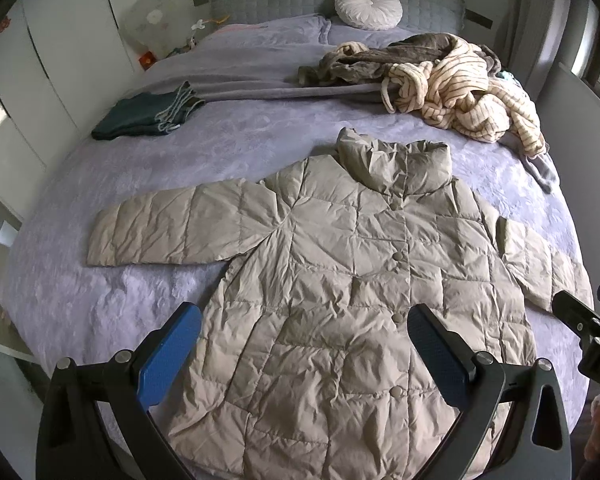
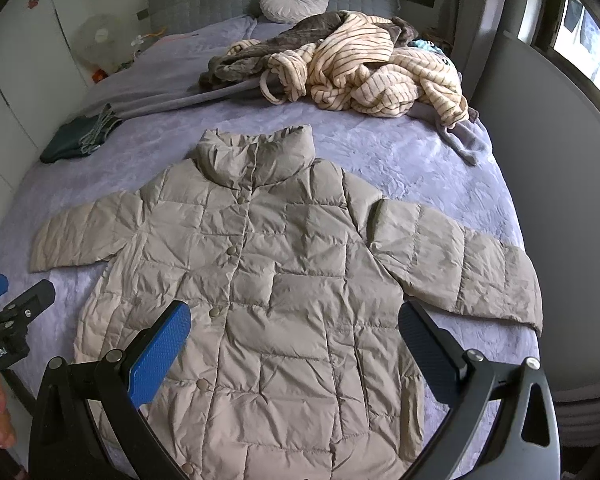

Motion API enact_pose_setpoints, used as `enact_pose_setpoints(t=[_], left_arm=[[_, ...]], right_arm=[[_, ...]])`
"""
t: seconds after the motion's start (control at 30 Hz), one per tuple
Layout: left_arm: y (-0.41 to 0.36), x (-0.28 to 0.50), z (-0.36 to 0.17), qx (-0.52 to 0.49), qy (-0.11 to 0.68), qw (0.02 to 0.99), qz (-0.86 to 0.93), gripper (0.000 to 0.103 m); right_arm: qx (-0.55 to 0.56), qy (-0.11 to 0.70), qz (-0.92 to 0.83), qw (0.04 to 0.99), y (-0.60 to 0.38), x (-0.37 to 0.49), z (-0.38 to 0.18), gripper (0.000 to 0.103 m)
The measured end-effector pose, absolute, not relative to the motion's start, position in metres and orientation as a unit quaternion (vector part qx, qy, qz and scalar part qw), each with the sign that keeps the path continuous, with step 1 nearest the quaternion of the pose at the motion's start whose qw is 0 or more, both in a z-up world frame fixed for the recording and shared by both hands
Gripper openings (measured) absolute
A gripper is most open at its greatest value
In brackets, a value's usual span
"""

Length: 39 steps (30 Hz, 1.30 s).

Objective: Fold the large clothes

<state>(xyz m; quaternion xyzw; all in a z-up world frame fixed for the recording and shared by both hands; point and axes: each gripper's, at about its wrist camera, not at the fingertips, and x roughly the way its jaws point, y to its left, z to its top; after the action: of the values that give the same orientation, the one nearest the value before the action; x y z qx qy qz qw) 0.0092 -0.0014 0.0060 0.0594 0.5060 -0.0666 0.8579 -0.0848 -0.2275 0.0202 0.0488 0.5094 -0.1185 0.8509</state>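
A beige quilted puffer jacket (image 1: 340, 272) (image 2: 276, 280) lies flat, front up and buttoned, on the lilac bedspread (image 1: 100, 300) (image 2: 420, 160), with both sleeves spread out to the sides. My left gripper (image 1: 304, 344) hovers open above the jacket's lower left part, nothing between its blue pads. My right gripper (image 2: 294, 340) hovers open above the lower right part, also empty. Each gripper shows at the edge of the other's view: the right one (image 1: 580, 320) at the far right, the left one (image 2: 16, 304) at the far left.
A heap of striped cream and grey-brown clothes (image 1: 440, 76) (image 2: 360, 76) lies at the bed's far right. Folded dark green clothes (image 1: 148, 114) (image 2: 80, 136) sit at the far left. A round white cushion (image 1: 368, 6) leans on the grey headboard. White wardrobes stand left.
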Motion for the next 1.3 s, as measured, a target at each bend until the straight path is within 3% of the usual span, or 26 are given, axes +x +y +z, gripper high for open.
enact_pose_setpoints(t=[1.3], left_arm=[[0.0099,0.0094,0.0017,0.057,0.505,0.858,-0.071,0.103]], right_arm=[[0.047,0.51,-0.12,0.85,-0.2257,-0.0785,0.0216,0.103]])
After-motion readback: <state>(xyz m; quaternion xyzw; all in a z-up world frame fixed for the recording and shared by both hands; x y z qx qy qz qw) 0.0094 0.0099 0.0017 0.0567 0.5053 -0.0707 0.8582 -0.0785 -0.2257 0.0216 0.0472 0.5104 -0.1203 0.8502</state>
